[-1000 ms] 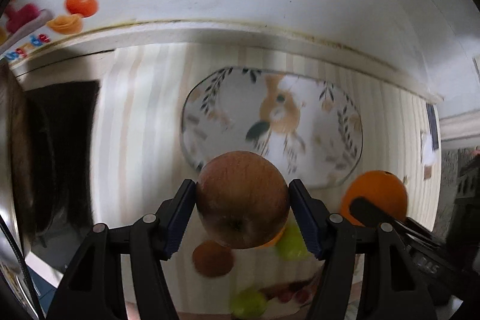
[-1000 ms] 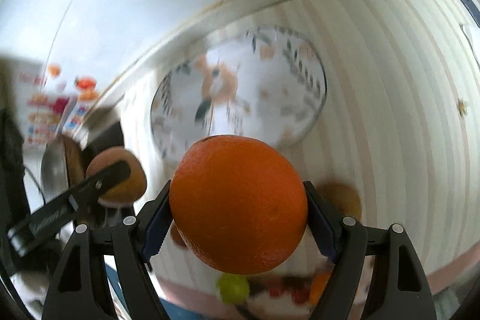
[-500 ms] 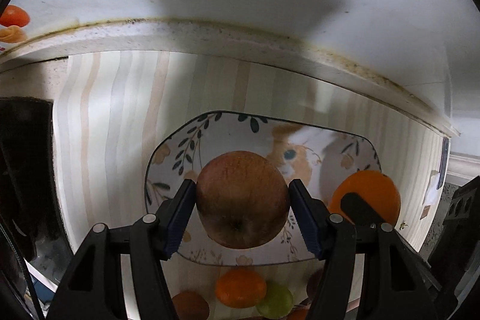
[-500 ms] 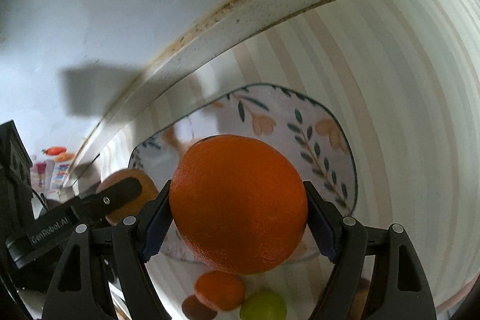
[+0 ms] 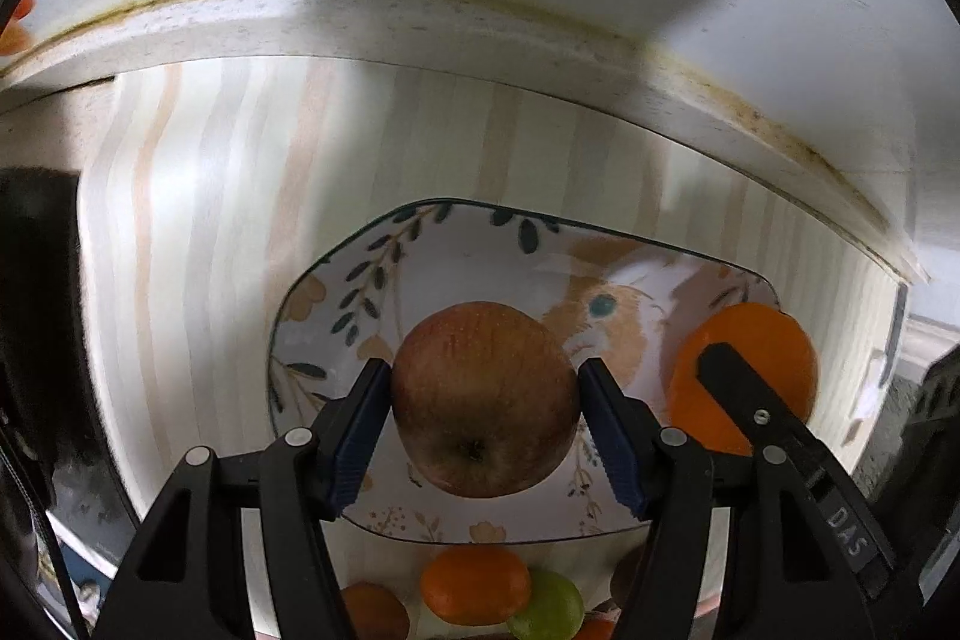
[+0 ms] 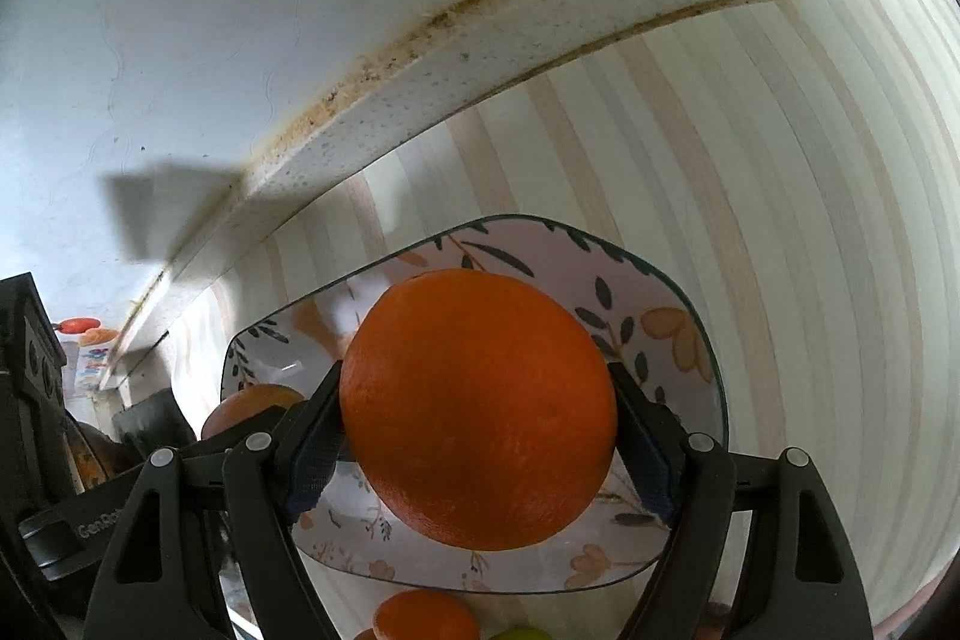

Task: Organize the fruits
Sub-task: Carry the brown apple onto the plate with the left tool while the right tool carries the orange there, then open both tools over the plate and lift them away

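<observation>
Two fruits held above the plate, none placed yet.
Left hand-held gripper (image 5: pixel 485 403) clamped on brownish-red round apple (image 5: pixel 485 400), right hand-held gripper (image 6: pixel 477 409) clamped on big round orange (image 6: pixel 478 409); below both, floral ceramic plate (image 5: pixel 336 316); nearer, small fruits (image 5: pixel 475 585) waiting on striped desk (image 5: pixel 198 196).

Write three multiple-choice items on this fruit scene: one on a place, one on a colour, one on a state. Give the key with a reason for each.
1. Where is the apple?
A. between the pads of the left hand-held gripper, over the plate
B. lying on the striped mat
C. in the right hand-held gripper

2. What colour is the fruit in the right hand-held gripper?
A. green
B. orange
C. purple

3. What state is the plate in?
A. stacked full of fruit
B. flipped upside down
C. upright, with no fruit seen resting on it

Key:
1 A, both blue pads press the apple's sides, the plate behind it.
2 B, the orange fills the right wrist view between the pads.
3 C, its patterned face shows bare around both held fruits.
</observation>
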The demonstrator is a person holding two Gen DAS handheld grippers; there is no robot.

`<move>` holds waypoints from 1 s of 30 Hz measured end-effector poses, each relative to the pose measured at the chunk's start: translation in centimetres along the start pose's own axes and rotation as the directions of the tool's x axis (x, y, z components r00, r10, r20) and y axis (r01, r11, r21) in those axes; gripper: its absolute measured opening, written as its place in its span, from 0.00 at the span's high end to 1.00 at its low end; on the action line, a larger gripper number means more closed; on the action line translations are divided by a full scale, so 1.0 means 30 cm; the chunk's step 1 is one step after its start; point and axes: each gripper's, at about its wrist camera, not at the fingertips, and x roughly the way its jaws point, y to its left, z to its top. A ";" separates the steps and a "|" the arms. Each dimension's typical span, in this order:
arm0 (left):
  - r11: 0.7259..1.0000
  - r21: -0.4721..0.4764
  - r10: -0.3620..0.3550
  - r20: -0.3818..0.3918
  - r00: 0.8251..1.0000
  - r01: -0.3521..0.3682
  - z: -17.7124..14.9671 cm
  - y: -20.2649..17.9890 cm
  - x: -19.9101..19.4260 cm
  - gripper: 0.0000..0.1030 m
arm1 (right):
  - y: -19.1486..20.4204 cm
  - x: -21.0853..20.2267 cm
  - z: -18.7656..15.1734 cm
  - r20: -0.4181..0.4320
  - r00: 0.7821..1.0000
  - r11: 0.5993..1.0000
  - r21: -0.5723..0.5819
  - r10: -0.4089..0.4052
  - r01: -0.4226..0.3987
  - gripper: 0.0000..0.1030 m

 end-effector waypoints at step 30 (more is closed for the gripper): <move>0.980 0.132 0.093 0.363 0.927 -0.150 -0.466 0.048 -0.396 0.18 | 0.122 -0.438 -0.397 0.250 0.948 0.917 -0.297 -0.195 0.267 0.06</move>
